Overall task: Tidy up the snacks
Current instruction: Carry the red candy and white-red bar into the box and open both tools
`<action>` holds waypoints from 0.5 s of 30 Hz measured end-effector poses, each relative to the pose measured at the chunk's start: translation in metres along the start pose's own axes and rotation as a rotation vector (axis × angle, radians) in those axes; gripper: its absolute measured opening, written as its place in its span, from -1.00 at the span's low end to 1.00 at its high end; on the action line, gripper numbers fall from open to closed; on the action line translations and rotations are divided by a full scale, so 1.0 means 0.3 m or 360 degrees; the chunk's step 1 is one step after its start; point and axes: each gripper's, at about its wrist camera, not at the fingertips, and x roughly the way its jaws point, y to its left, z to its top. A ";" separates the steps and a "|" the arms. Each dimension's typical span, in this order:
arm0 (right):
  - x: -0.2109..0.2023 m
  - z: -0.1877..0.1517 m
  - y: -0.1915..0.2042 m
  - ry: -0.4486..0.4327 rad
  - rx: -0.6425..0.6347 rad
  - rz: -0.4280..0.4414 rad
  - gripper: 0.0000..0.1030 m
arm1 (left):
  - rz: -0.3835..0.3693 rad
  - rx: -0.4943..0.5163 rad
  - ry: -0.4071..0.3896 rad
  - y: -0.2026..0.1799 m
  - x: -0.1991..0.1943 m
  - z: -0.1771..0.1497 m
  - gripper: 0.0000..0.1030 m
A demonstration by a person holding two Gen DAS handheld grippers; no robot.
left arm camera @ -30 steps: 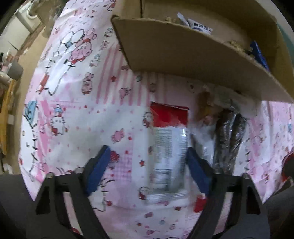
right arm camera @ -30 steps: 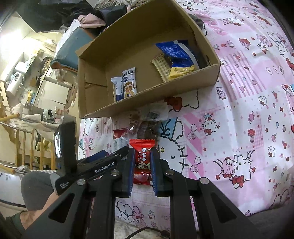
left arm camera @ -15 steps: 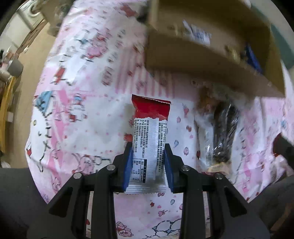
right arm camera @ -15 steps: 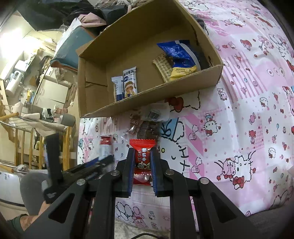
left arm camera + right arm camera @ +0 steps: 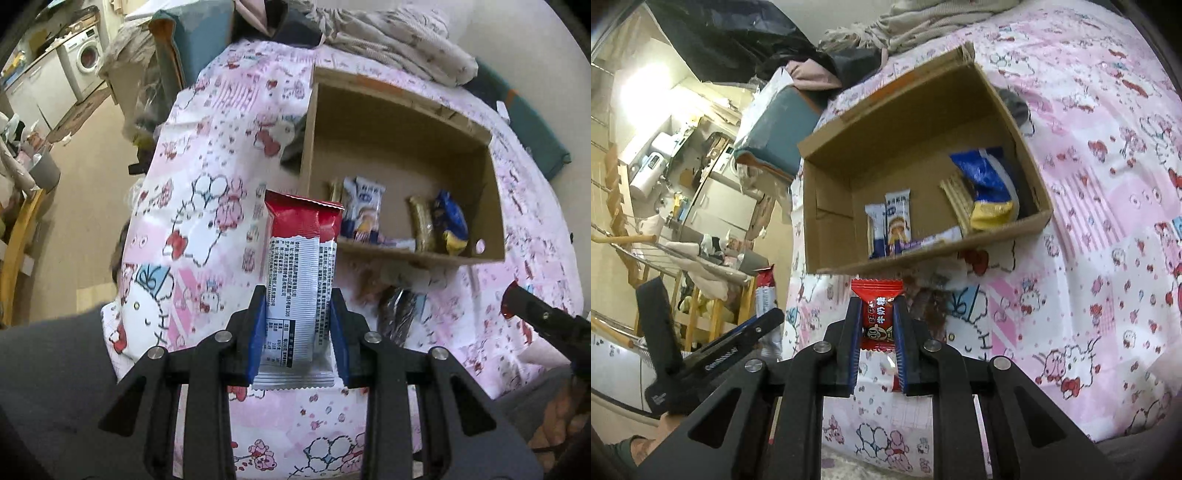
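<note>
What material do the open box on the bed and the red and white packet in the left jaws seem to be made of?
Box: brown corrugated cardboard, matte; its cut rim looks thick and raw.
Red and white packet: probably thin plastic film, slightly glossy, with a crimped zigzag seal at the top and printed text on the white part.

Left claw (image 5: 298,328) clamping red-white snack packet (image 5: 301,273), cardboard box (image 5: 402,254) beyond

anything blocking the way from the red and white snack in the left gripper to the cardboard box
Nothing visible does. The left gripper holds the red and white snack clear of the bedsheet, and the cardboard box opens toward it. Only the box's near wall must be cleared; bare floor remains beside the snacks inside.
</note>
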 end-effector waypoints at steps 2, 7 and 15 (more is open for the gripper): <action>-0.005 0.026 0.006 -0.0032 -0.0007 -0.0010 -0.67 | -0.0007 0.0001 -0.0017 -0.007 -0.001 0.024 -0.46; -0.013 0.096 0.028 -0.0113 -0.0088 -0.0035 -0.67 | -0.0032 0.0031 -0.0080 -0.024 0.025 0.130 -0.46; 0.050 0.240 0.007 -0.0177 -0.0115 -0.0049 -0.67 | -0.0066 0.0086 -0.0119 -0.100 0.090 0.267 -0.46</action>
